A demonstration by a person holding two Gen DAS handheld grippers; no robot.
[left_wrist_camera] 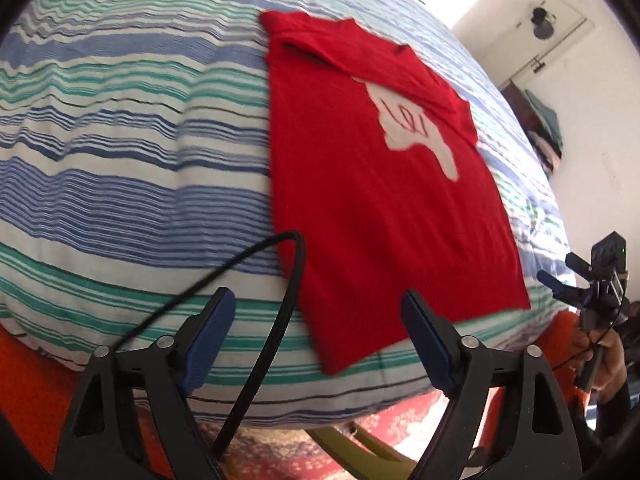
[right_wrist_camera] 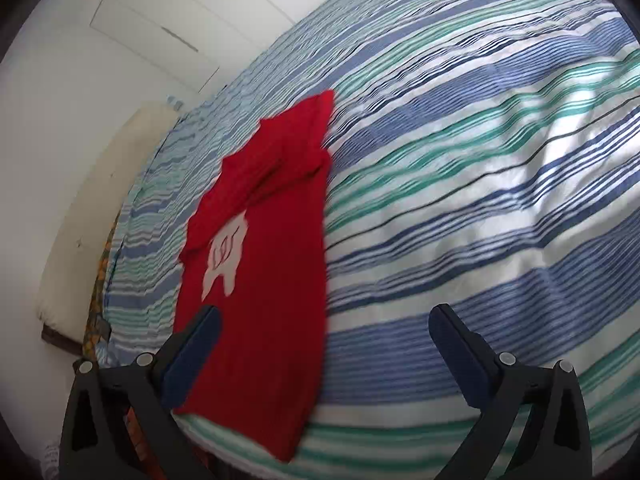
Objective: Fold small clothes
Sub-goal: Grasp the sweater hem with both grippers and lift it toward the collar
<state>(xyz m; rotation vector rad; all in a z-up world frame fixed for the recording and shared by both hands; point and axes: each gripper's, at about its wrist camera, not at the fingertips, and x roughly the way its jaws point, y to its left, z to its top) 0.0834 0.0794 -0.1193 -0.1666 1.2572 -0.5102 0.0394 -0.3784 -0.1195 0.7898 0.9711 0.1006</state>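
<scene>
A small red shirt (left_wrist_camera: 360, 208) (right_wrist_camera: 276, 292) with a white print lies flat on the striped bed, its hem at the near edge. Its upper part is folded, with one sleeve laid over the chest and partly covering the print. My left gripper (left_wrist_camera: 318, 298) hangs open above the bed's near edge, and the shirt's hem shows behind the gap with nothing between the pads. My right gripper (right_wrist_camera: 326, 312) is open too, above the shirt's lower right edge; its left finger (right_wrist_camera: 196, 348) stands in front of the red cloth. In the left wrist view, that right gripper (left_wrist_camera: 560, 270) is at the far right, held by a hand.
A blue, green and white striped bedcover (left_wrist_camera: 120, 160) (right_wrist_camera: 480, 160) spans both views. A black cable (left_wrist_camera: 298, 280) loops in front of the left gripper. A patterned red rug (left_wrist_camera: 280, 448) lies below the bed's edge. A cream cushion (right_wrist_camera: 100, 208) leans by white cupboard doors (right_wrist_camera: 160, 20).
</scene>
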